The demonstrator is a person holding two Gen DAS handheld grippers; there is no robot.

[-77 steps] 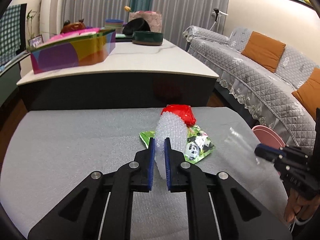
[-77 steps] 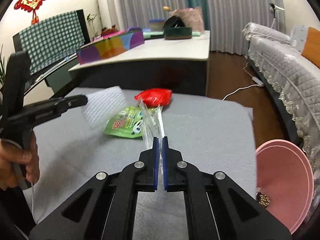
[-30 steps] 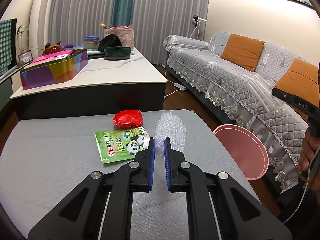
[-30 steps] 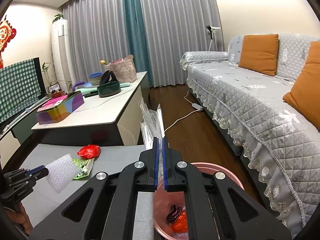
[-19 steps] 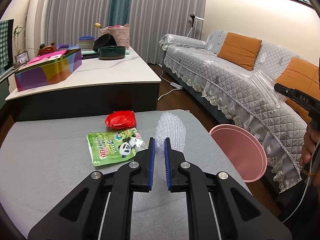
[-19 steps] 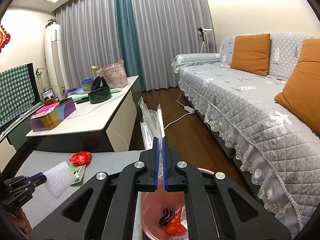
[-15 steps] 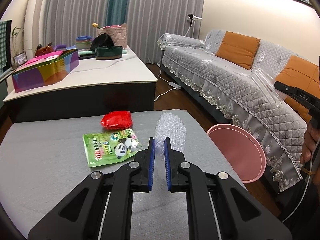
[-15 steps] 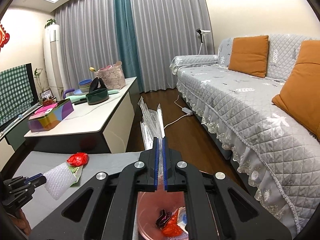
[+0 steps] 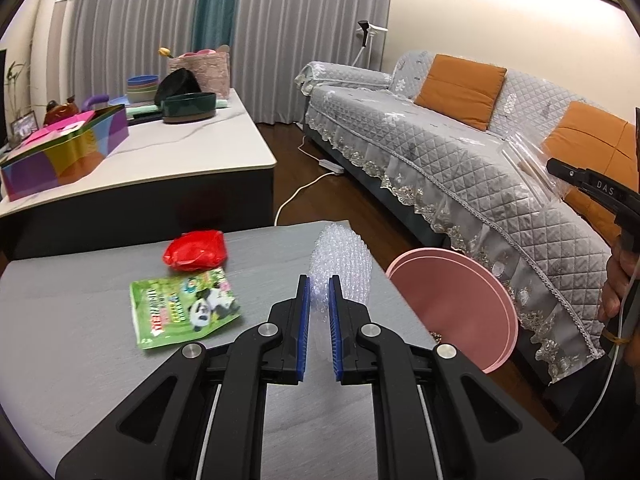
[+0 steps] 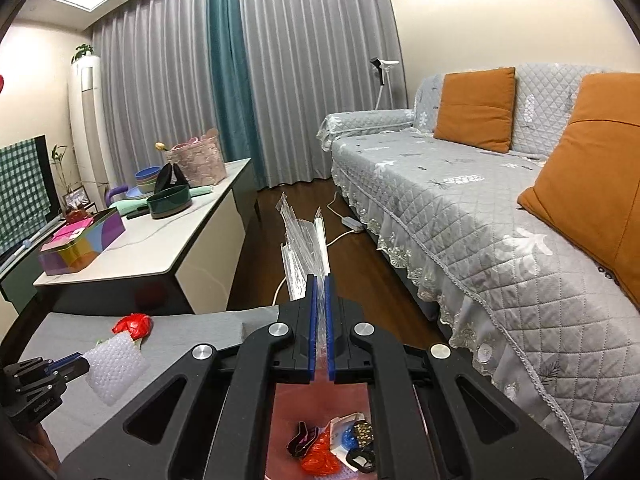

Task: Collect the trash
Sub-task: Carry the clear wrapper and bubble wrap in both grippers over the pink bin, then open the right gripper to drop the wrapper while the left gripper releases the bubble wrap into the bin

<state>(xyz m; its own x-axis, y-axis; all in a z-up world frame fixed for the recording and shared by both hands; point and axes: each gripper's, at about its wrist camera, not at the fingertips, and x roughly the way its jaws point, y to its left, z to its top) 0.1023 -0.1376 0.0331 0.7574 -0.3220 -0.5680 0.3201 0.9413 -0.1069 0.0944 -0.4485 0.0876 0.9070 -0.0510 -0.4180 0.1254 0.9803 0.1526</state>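
L tongs (image 9: 318, 280) clenched on a bubble wrap piece (image 9: 340, 264), which sticks up past the blue pads, over the grey worktop (image 9: 72, 360) near its right edge. R tongs (image 10: 320, 280) clenched on a crumpled clear plastic bag (image 10: 304, 236), held above the pink bin (image 10: 316, 404); in the R wrist view the bin sits directly under the tongs, w/ red, black and blue scraps already in it. In the L wrist view the bin (image 9: 452, 300) stands on the floor just beside the worktop's right edge, betw. it and the sofa (image 9: 460, 160). On the worktop, left of the L tongs: a green panda snack packet (image 9: 184, 308) lying flat, and just behind it, a red wrapper (image 9: 195, 249), crumpled. Both apart from either tongs. Far right of the L wrist view, a hand (image 9: 620, 280) grips the R tool's handle. Behind the worktop, a white-topped table (image 9: 168, 156) carries a multicolour box (image 9: 60, 152), a dark green bowl (image 9: 189, 107) and a pink basket (image 9: 200, 70). Orange cushions (image 10: 474, 108) on the sofa; grey curtains (image 10: 280, 60) at the back.
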